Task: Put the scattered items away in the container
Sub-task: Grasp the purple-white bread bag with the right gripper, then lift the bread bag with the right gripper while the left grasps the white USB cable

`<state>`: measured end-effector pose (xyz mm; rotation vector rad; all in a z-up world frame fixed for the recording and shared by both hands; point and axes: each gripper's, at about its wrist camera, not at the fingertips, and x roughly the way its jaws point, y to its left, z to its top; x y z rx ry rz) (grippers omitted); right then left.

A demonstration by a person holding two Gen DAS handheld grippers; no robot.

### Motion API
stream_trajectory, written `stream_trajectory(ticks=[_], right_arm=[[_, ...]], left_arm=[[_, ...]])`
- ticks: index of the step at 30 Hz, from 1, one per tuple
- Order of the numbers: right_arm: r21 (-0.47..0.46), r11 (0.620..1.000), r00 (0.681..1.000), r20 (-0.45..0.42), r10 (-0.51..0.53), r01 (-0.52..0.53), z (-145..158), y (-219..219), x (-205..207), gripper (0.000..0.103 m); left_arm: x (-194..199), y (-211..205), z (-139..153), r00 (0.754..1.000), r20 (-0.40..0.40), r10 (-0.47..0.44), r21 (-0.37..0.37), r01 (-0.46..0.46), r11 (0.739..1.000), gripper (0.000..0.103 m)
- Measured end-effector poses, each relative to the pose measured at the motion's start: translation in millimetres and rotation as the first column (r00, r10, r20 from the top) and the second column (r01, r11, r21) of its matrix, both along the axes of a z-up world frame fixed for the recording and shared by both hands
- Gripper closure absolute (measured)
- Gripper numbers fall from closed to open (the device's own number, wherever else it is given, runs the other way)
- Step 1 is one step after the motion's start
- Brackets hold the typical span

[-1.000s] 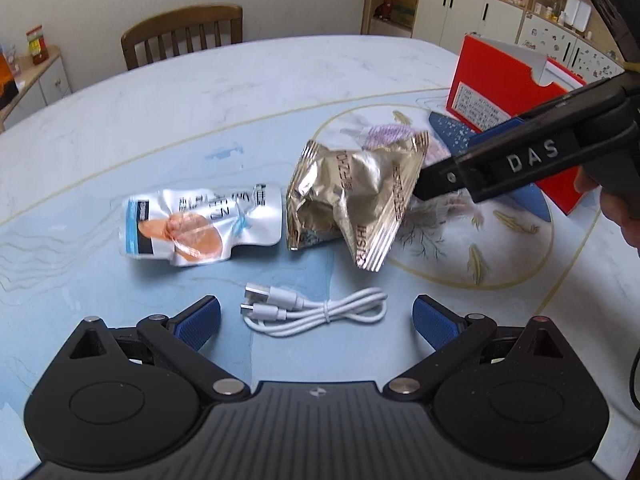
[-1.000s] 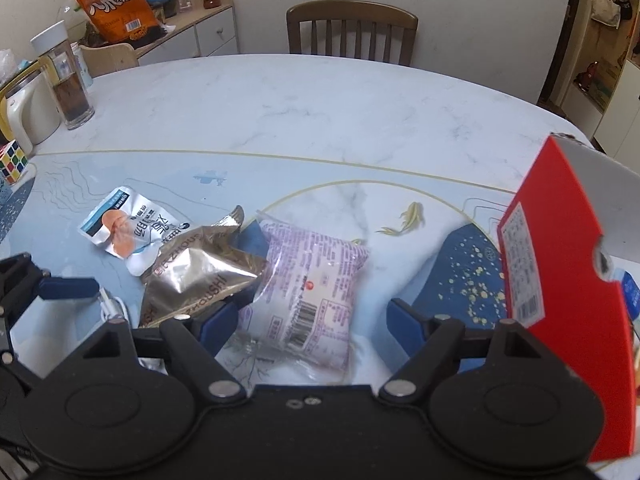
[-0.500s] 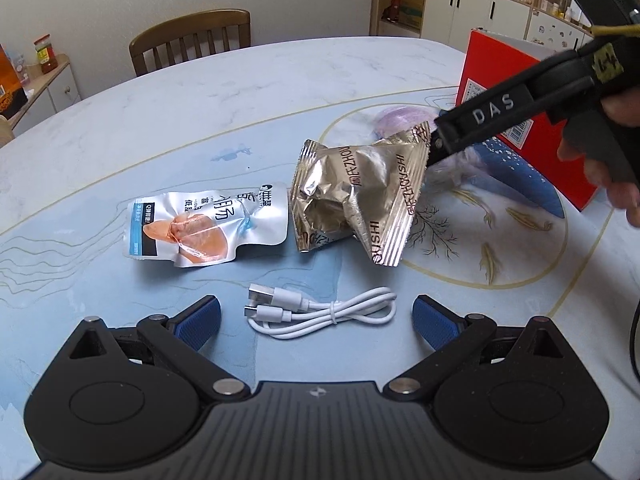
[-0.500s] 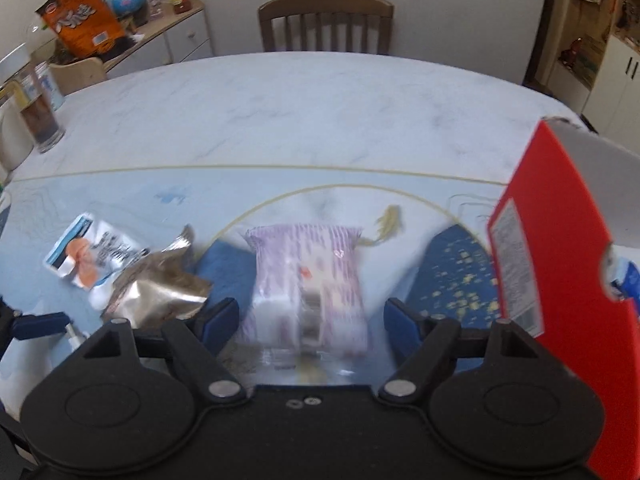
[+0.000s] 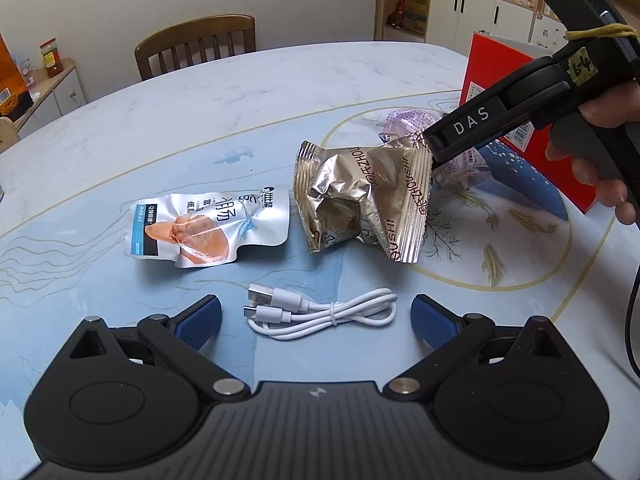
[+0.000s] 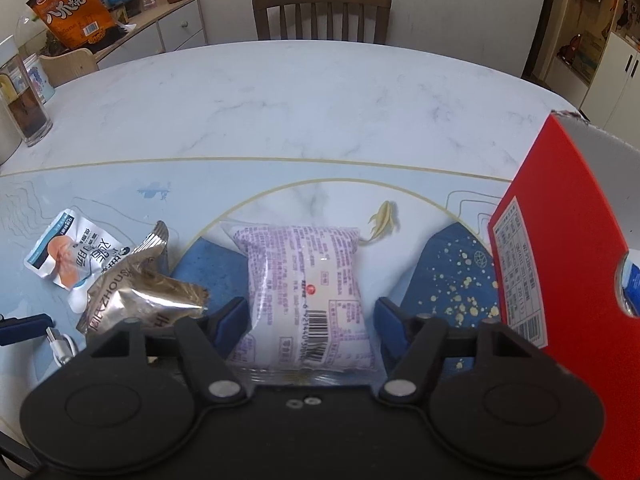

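My right gripper [image 6: 310, 316] is open, its blue pads either side of a purple-printed snack packet [image 6: 304, 292] lying on the table; the pads stand a little off its sides. The packet also shows in the left wrist view [image 5: 416, 120], partly behind the right gripper [image 5: 434, 162]. A crumpled gold foil packet [image 5: 360, 200] lies left of it. A silver pouch [image 5: 204, 224] lies further left. A coiled white USB cable [image 5: 320, 312] lies between the open pads of my left gripper [image 5: 316, 318]. The red box [image 6: 568, 248] stands at the right.
A wooden chair [image 6: 322, 14] stands at the table's far edge. A glass jar [image 6: 24, 108] stands at the far left of the table. A sideboard with an orange bag [image 6: 68, 10] is behind. Cabinets [image 5: 472, 12] stand at the back right.
My right gripper has moved forward and squared up over the purple packet, which now lies straight between its pads. The left gripper has barely moved.
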<state>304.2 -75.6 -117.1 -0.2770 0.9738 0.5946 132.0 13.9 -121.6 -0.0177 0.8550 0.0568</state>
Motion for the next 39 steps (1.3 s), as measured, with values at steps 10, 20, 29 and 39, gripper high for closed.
stream_trajectory(ticks=[10, 20, 29, 39], right_arm=[[0.001, 1.0, 1.0, -0.005, -0.029, 0.029, 4, -7, 0, 0.05], [0.017, 0.999, 0.999, -0.002, -0.048, 0.048, 20, -20, -5, 0.052], [0.034, 0.998, 0.999, 0.014, -0.045, 0.044, 40, -32, -18, 0.052], [0.073, 0.997, 0.999, 0.015, -0.033, 0.032, 61, -52, -40, 0.052]], left_arm=[[3, 4, 5, 1.0, 0.019, -0.009, -0.01, 0.009, 1.0, 0.025], [-1, 13, 11, 1.0, 0.008, 0.011, -0.064, -0.011, 0.998, 0.027], [-10, 19, 27, 0.999, 0.026, 0.033, -0.081, -0.03, 0.996, 0.028], [-19, 14, 47, 0.998, 0.058, 0.028, -0.086, -0.023, 0.996, 0.028]])
